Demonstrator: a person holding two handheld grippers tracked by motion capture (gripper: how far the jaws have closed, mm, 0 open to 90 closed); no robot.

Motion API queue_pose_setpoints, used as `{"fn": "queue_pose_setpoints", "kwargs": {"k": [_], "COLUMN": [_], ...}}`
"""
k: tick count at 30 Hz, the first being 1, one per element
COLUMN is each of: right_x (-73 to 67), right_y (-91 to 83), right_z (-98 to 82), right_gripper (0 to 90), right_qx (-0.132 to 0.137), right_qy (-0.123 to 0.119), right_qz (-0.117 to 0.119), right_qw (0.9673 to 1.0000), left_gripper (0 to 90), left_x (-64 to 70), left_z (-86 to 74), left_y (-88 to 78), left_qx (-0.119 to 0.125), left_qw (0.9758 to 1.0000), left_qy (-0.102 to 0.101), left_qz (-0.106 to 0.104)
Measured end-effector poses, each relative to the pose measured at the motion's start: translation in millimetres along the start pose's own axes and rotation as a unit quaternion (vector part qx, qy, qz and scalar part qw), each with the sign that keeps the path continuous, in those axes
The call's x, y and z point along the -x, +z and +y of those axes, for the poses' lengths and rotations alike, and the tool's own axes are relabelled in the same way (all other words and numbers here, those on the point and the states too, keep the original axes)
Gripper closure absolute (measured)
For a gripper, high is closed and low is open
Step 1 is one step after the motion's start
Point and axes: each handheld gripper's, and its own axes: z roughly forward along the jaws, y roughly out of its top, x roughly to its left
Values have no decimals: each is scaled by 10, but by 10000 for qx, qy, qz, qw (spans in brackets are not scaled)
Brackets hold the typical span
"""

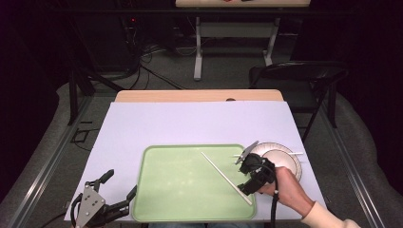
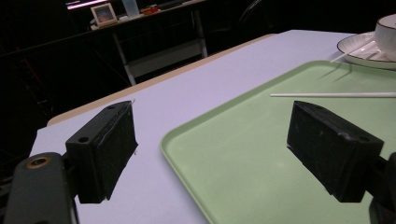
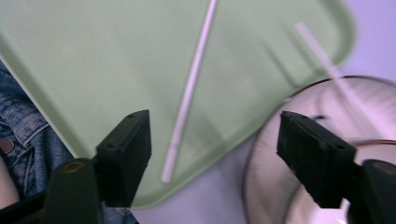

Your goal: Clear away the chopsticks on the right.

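Note:
A white chopstick [image 1: 225, 177] lies slantwise on the right half of the green tray [image 1: 171, 190]. My right gripper [image 1: 243, 176] hovers over the tray's right edge beside the stick's near end, jaws open. In the right gripper view the chopstick [image 3: 189, 93] rests on the tray [image 3: 93, 60] between the spread jaws of the right gripper [image 3: 215, 156], touching neither pad. A second chopstick [image 1: 266, 154] rests across the white plate [image 1: 291, 153]. My left gripper [image 1: 119, 184] sits open at the tray's near left corner. In its own view the left gripper [image 2: 219, 149] holds nothing.
A white bowl [image 1: 283, 164] stands on the plate to the right of the tray. The lilac mat [image 1: 190, 123] stretches bare behind the tray. A black folding chair [image 1: 304, 76] stands beyond the table's right corner. The person's jeans [image 3: 23, 135] show below the tray edge.

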Motion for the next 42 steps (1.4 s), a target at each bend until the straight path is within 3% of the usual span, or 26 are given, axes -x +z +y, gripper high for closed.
{"fn": "queue_pose_setpoints", "kwargs": {"k": [1,4,7,10,12,14,17,22,24,25,27,31,35,39,41,42], "right_x": [74,167,353,456,615,676,872,1181,1226,1329,1408,1563,1709,1840,1873,1881], "right_y": [-163,-311,-543,-612,-670,-679,-698,-652,-633,-586,-547,-432,-322,-226,-187,-160], "right_z": [-3,-7,0,8,23,28,45,59,59,59,54,19,-17,-58,-89,-105], "right_gripper": [194,152,98,72,30,13,0,0,0,0,0,0,0,5,131,140], "right_qx": [150,292,391,415,361,335,265,100,56,-67,-173,-426,-614,-782,-772,-839], "right_qy": [-70,-117,-242,-339,-382,-361,-513,-781,-813,-926,-914,-1109,-1124,-1178,-1283,-1320], "right_qz": [-109,-222,-446,-576,-739,-736,-812,-910,-908,-908,-917,-802,-631,-637,-570,-538], "right_qw": [9998,9993,9979,9969,9959,9961,9950,9927,9925,9915,9914,9897,9898,9879,9871,9862], "left_gripper": [155,154,154,154,154,154,154,154,154,154,154,154,154,154,154,154], "left_x": [0,0,-1,-1,-2,-2,-4,-5,-6,-6,-5,-5,-4,-4,-6,-8], "left_z": [1,0,0,0,0,0,0,0,-1,0,-1,-1,0,0,-1,-1], "left_y": [3,7,6,6,8,9,9,10,11,12,12,14,15,15,16,17], "left_qx": [-10,-19,-16,-16,-17,-19,-23,-25,-25,-26,-30,-32,-36,-38,-37,-35], "left_qw": [10000,10000,10000,10000,10000,10000,10000,10000,10000,10000,10000,10000,10000,10000,10000,10000], "left_qy": [2,-1,-9,-11,-13,-12,-10,-19,-16,-19,-19,-22,-20,-20,-28,-29], "left_qz": [-3,-16,-21,-23,-32,-33,-31,-38,-44,-46,-50,-54,-56,-58,-55,-68]}}
